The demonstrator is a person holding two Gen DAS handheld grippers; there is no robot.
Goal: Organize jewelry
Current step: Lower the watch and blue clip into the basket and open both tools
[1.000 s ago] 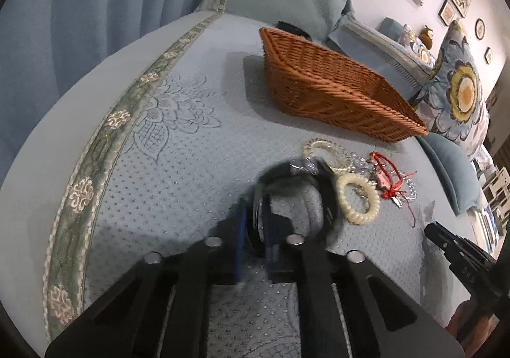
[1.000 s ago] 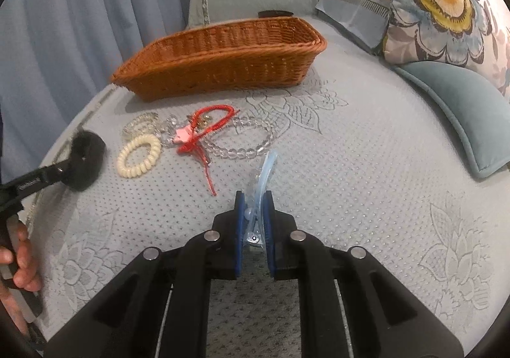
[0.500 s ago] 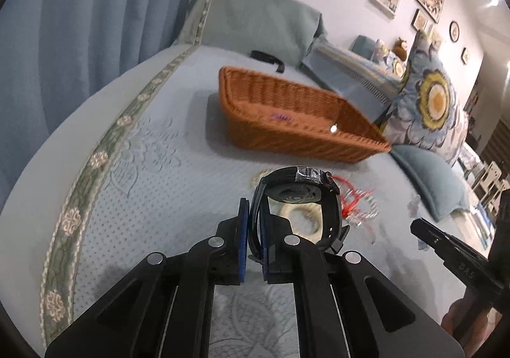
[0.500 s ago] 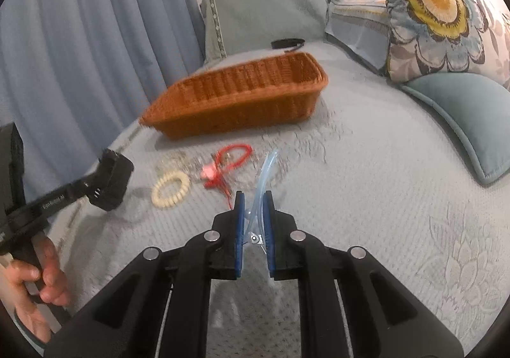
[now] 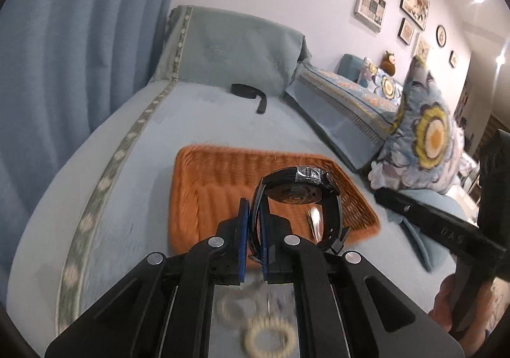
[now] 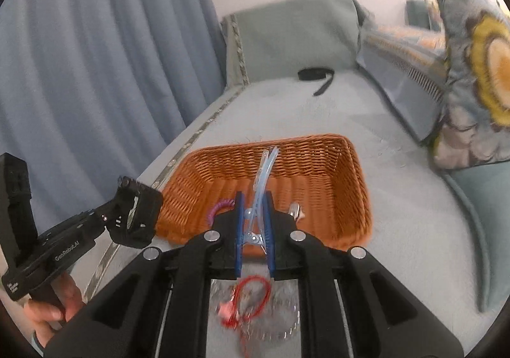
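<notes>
My left gripper (image 5: 253, 230) is shut on the strap of a black watch (image 5: 299, 189), held in the air over the near end of the orange wicker basket (image 5: 204, 186). My right gripper (image 6: 254, 218) is shut on a clear light-blue hair clip (image 6: 263, 179) above the basket's (image 6: 318, 167) near rim. A purple coil tie (image 6: 216, 210) and a silver clip (image 6: 296, 210) lie inside the basket. On the bed under the grippers lie a cream bead bracelet (image 5: 267, 339), a red string bracelet (image 6: 251, 297) and a clear bead bracelet (image 6: 280, 326), all blurred.
The basket sits on a light blue bedspread (image 5: 127, 214). A black strap (image 6: 315, 76) lies beyond it near the pillow (image 5: 236, 52). A flowered cushion (image 6: 478, 71) stands at the right and a blue curtain (image 6: 95, 55) hangs at the left. A hand (image 6: 54, 307) holds the left gripper's handle.
Both grippers have risen and moved forward from the jewelry pile to the basket, carrying the watch and the hair clip. The pile has slid to the bottom of both views.
</notes>
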